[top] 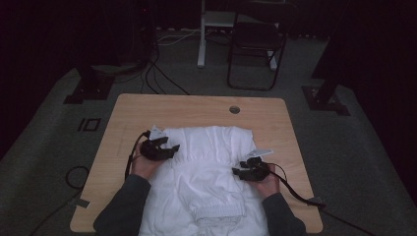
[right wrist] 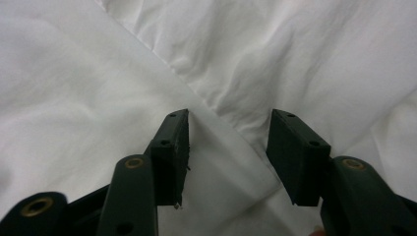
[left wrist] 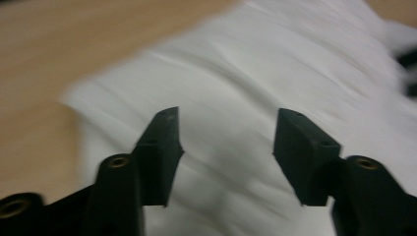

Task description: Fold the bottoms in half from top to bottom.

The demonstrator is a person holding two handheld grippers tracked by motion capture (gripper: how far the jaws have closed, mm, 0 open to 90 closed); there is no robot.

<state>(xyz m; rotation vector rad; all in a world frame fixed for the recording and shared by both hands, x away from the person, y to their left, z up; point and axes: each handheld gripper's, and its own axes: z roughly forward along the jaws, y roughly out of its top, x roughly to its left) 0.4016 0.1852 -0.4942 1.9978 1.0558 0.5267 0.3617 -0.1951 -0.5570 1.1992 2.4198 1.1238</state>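
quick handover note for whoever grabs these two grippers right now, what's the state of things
Left gripper: jaws apart, nothing between them, above the left side of the white garment.
Right gripper: jaws apart, low over the garment's right side; a fold edge runs between the jaws, but the pads do not press on it.
Garment: spread across the near half of the wooden table, elastic waistband toward the person, near end hanging past the table edge.
Done: the far part looks folded over itself.
Left: probably more folds; neither gripper holds cloth, so regrip first.
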